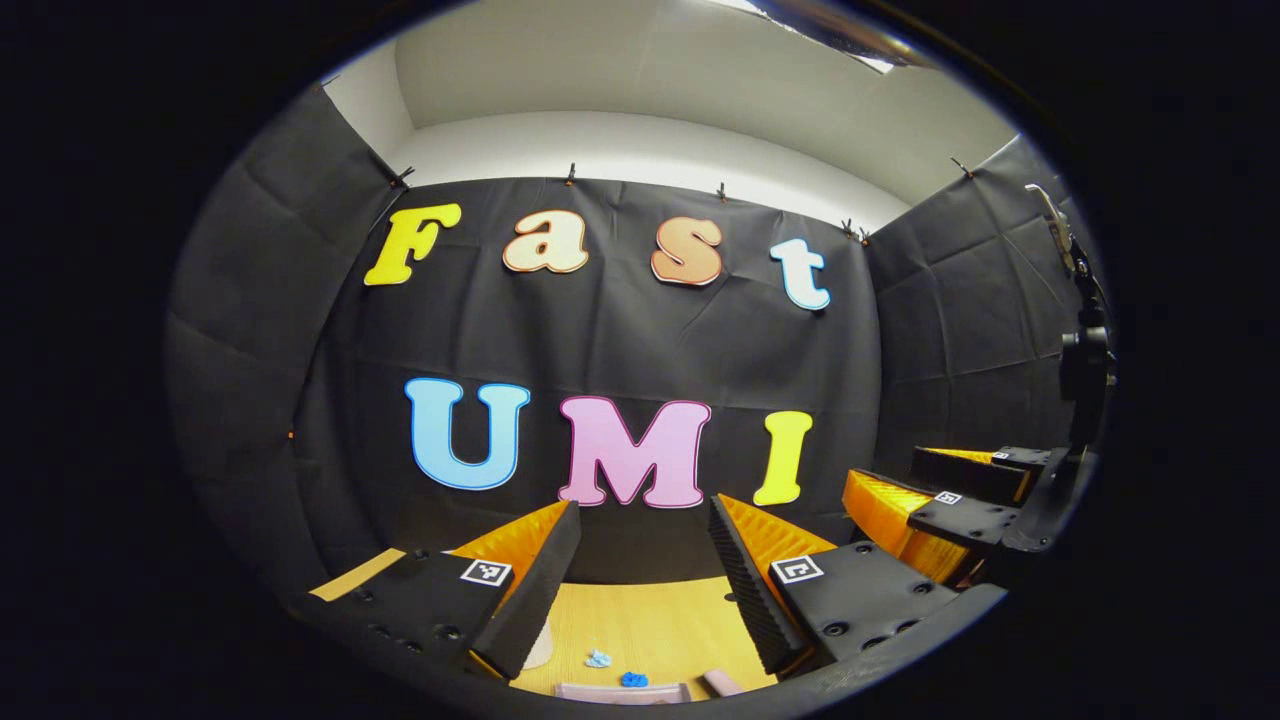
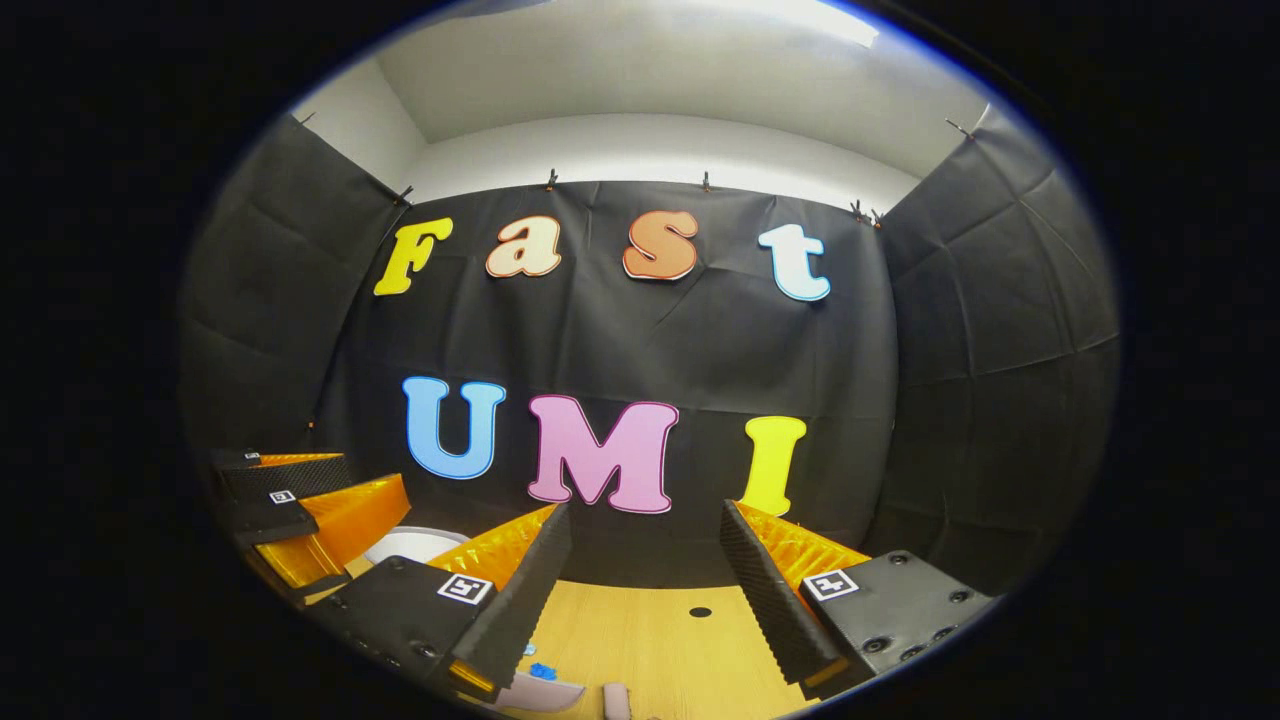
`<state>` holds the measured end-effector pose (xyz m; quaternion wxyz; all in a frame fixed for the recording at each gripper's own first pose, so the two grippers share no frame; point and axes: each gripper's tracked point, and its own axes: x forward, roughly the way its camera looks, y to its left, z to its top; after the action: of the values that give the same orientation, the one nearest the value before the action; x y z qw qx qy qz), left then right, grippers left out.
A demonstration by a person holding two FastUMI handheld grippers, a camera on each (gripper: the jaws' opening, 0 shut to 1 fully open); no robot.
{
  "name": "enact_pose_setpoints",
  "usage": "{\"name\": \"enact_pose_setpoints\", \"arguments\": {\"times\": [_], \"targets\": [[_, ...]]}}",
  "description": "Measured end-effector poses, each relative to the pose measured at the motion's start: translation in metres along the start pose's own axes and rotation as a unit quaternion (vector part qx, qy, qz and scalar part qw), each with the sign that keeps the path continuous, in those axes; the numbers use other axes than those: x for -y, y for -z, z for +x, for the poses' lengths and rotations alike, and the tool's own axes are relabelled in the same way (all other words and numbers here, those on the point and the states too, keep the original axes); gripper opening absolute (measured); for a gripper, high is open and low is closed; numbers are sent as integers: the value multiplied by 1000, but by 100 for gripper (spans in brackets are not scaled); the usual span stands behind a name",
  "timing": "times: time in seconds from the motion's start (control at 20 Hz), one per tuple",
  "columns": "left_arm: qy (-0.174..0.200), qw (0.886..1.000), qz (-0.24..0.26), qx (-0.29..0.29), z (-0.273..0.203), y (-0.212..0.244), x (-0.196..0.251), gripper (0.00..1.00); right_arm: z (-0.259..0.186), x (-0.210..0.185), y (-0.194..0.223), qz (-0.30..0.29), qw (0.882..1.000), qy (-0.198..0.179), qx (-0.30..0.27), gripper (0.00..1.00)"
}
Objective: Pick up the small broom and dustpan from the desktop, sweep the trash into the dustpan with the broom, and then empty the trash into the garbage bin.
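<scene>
Both grippers hover above the wooden desktop, facing the back wall. My left gripper is open with nothing between its fingers. Below it lie two blue trash scraps, and a pale pink piece with a pink handle end, cut off by the lower edge. My right gripper is open and holds nothing; it also appears at the right of the left gripper view. Under it I see a blue scrap, a pale curved edge and a pink handle tip.
A white round rim, maybe the bin, shows behind the left gripper in the right gripper view. A small dark hole marks the desktop. A black stand rises at the right wall.
</scene>
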<state>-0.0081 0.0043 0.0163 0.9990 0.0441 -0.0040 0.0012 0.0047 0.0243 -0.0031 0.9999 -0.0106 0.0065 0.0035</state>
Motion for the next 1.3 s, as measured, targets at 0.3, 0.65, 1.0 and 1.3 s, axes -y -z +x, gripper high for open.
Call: {"name": "enact_pose_setpoints", "arguments": {"times": [0.3,0.65,1.0,1.3], "targets": [[-1,1000,8,-4,2,2,1,77,3,-2,3,0,1000,-1,-3,96],[2,999,4,-40,8,18,3,77,13,-3,14,2,1000,2,-17,96],[-14,990,-1,-141,16,89,-9,77,32,-12,91,14,993,10,-120,96],[-42,948,4,-316,17,203,-15,77,34,-23,218,64,955,-2,-289,97]]}}
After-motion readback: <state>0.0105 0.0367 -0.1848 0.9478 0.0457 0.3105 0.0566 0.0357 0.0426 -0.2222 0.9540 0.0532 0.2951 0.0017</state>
